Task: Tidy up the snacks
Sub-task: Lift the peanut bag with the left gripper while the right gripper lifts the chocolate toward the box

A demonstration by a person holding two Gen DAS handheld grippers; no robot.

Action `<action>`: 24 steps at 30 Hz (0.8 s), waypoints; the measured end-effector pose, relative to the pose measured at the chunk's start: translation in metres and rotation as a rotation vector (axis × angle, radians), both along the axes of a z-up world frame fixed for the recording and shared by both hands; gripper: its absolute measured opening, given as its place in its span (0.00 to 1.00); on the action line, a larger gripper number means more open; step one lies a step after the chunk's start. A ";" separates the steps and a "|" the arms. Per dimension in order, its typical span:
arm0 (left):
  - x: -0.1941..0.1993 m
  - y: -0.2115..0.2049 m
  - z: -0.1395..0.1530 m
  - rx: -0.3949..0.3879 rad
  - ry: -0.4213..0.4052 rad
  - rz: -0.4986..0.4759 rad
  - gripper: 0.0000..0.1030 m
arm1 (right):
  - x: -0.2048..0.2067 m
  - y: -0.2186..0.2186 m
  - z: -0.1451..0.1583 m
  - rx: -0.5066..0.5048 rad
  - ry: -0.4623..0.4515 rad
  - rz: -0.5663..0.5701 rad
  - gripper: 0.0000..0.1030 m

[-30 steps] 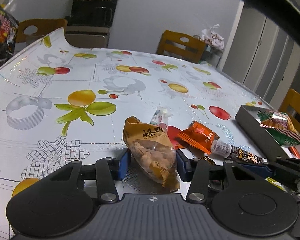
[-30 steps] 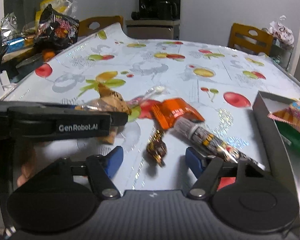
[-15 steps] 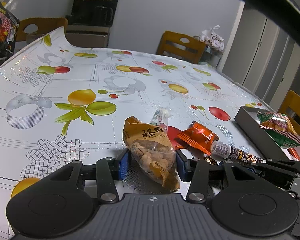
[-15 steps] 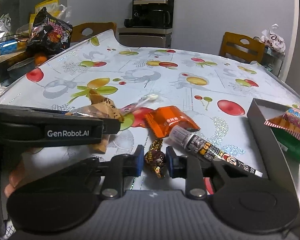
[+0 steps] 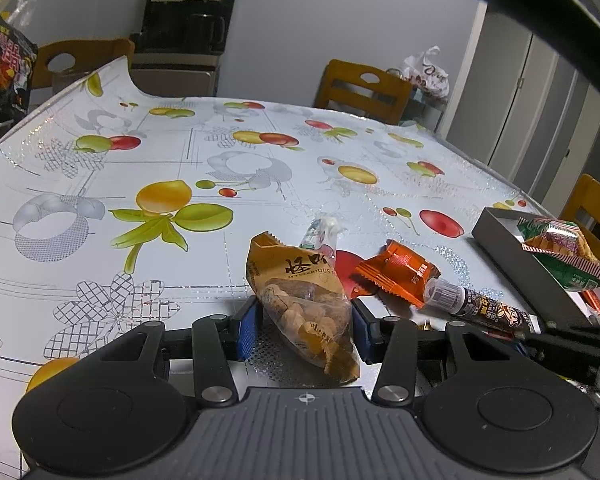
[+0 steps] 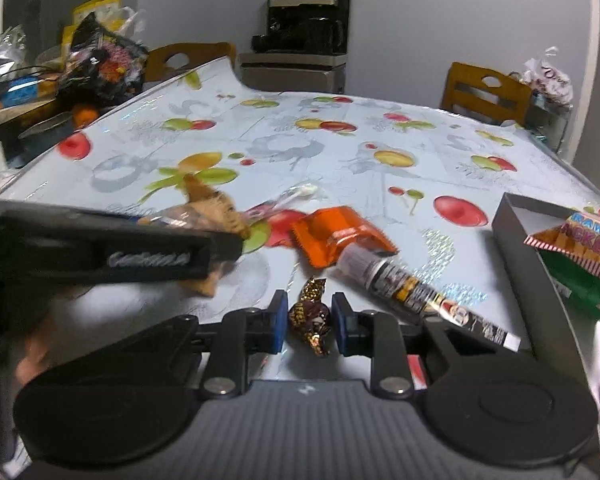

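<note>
From my left wrist view, the left hand-held gripper (image 5: 305, 330) sits at lower centre with its blue pads pressed against both sides of the tan snack bag (image 5: 303, 304), which lies on the fruit-print bench (image 5: 180, 168). Just right of the bag an orange packet (image 5: 396, 270) touches the cap end of a dark snack tube (image 5: 476, 306), and behind the bag a small clear wrapper (image 5: 320, 234) pokes up. At the right edge a grey tray (image 5: 512, 256) holds a green and red cracker bag (image 5: 560, 252). Switching to my right wrist view, the right hand-held gripper (image 6: 310, 322), whose jaws have just been closing, sits narrow at lower centre, pinching a small gold-and-brown candy (image 6: 312, 320) between its pads. The dark snack tube (image 6: 408, 288) lies just to its right, the orange packet (image 6: 340, 234) above it, and the grey tray (image 6: 532, 256) at the right edge. The left gripper's body crosses the left side, blurred.
</note>
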State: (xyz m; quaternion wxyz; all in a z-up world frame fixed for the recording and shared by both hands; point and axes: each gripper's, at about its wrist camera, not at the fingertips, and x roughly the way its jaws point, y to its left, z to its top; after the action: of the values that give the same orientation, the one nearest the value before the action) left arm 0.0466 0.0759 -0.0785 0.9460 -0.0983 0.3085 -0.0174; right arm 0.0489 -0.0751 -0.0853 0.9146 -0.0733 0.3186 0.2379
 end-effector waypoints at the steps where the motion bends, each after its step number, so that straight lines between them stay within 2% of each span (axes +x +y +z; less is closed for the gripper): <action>1: 0.000 0.000 0.000 0.001 0.000 0.000 0.46 | -0.002 -0.002 0.001 0.011 0.014 0.006 0.23; 8: 0.000 -0.001 0.000 0.012 0.002 0.000 0.46 | -0.023 -0.023 0.010 0.065 0.057 0.023 0.22; 17: 0.000 -0.003 0.000 0.026 0.004 0.003 0.46 | -0.037 -0.031 0.010 0.062 0.038 0.032 0.22; 24: -0.005 0.000 0.001 0.025 0.004 0.049 0.45 | -0.042 -0.037 0.011 0.075 0.030 0.032 0.22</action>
State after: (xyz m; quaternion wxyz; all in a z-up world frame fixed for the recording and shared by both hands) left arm 0.0420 0.0756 -0.0775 0.9466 -0.0940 0.3082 0.0098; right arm 0.0066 -0.1121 -0.0741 0.9079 -0.0404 0.3219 0.2654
